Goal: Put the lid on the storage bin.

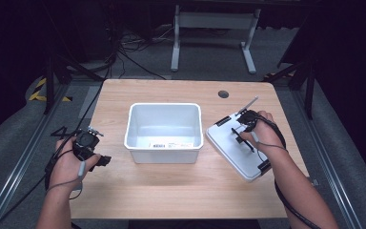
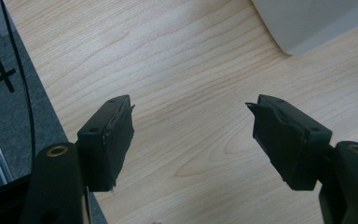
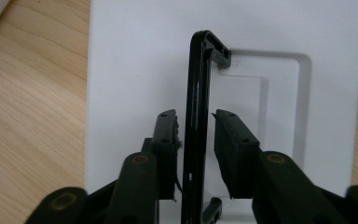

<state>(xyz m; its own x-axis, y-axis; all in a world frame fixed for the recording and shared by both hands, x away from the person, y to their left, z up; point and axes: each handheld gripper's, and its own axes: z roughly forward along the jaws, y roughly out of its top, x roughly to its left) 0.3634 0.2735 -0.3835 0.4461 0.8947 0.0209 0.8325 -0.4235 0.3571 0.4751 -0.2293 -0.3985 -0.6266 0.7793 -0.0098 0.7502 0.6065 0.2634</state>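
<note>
High view showed the white bin open and uncovered at the middle of the table, with its lid lying flat just to the right of the bin. The right gripper had its jaws around the lid's black handle, one touching it, a small gap left at the other. The left gripper hung spread wide and empty, left of the bin. Judging by this, lifting and fitting the lid remained.
</note>
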